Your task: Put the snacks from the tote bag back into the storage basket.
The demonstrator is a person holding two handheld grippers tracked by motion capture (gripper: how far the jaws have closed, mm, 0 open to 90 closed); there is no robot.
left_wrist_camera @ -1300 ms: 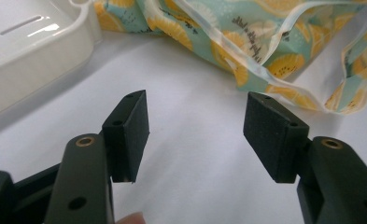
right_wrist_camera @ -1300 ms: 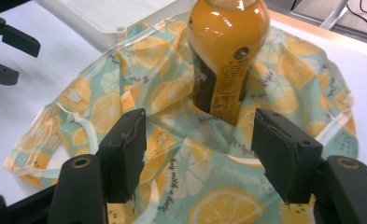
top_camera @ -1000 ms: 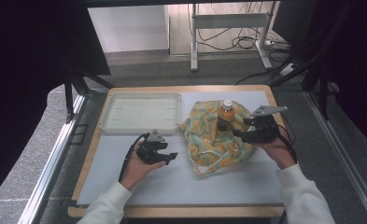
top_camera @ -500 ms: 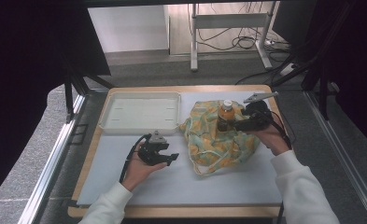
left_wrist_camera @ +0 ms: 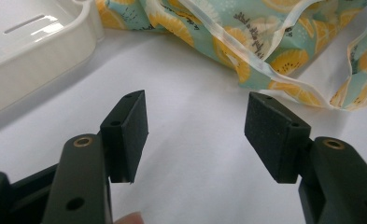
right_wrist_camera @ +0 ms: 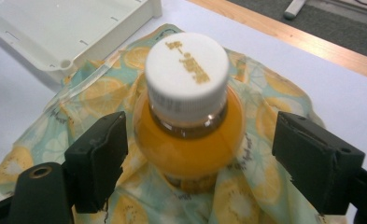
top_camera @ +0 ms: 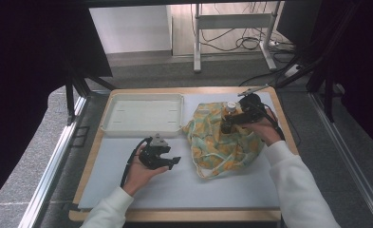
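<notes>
A small bottle of orange drink with a white cap [right_wrist_camera: 187, 70] stands upright inside a teal cloth bag printed with orange slices [top_camera: 222, 142]; the cap [top_camera: 230, 106] pokes out at the bag's far side. My right gripper [right_wrist_camera: 204, 140] has just been opening its jaws; the bottle stands between them with a gap on each side. In the high view the right gripper [top_camera: 229, 121] sits over the bag beside the bottle. My left gripper [top_camera: 171, 161] rests low over the white mat, open, with nothing between its jaws [left_wrist_camera: 195, 126].
A white plastic tray [top_camera: 144, 128] lies on the mat's far left; its corner [left_wrist_camera: 41, 70] is close to my left gripper. The bag's pale drawstring edge [left_wrist_camera: 265, 70] trails on the mat ahead of the left gripper. A wooden board edge [top_camera: 288, 137] frames the mat.
My right gripper has moved left and away from the person, over the bag to the bottle, and its jaws have spread wider. The left hand and gripper have stayed put.
</notes>
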